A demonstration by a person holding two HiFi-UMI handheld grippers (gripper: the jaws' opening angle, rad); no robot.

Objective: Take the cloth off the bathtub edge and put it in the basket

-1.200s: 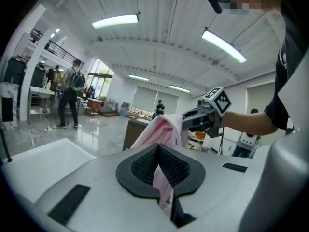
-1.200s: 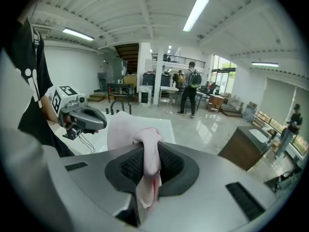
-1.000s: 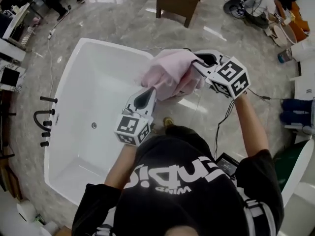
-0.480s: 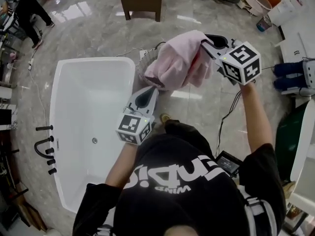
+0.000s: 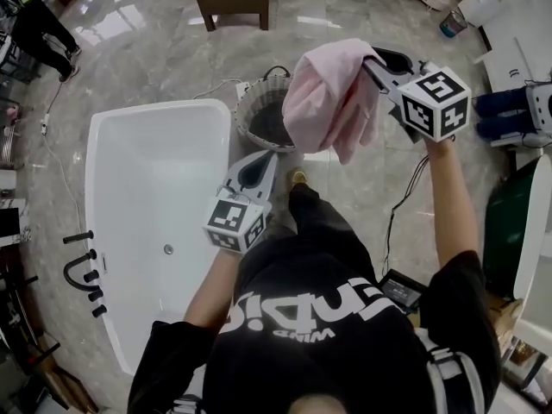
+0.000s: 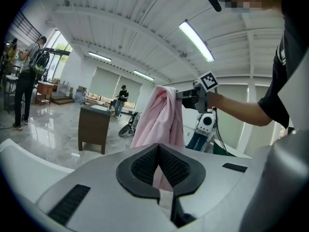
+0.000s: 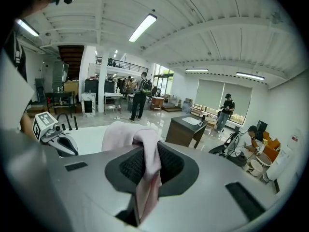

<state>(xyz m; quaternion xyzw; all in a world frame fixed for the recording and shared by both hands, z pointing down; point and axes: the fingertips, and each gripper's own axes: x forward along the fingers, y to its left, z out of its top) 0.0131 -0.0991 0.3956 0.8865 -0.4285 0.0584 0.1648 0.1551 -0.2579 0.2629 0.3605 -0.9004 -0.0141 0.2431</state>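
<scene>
Head view: right gripper (image 5: 376,59) is pinching the cloth (image 5: 332,97) near the basket (image 5: 252,102); left gripper (image 5: 261,157) is apparently idling closed, empty. Centre cloth over basket before releasing.

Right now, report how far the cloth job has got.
Done: the pink cloth is off the bathtub; its rim is bare. In hand: the right gripper has its fingers clamped on the cloth, which hangs in the air by the basket. The left gripper is shut and empty. Left: bring the cloth over the basket, lower it in and let go; nothing pink shows inside yet.
</scene>
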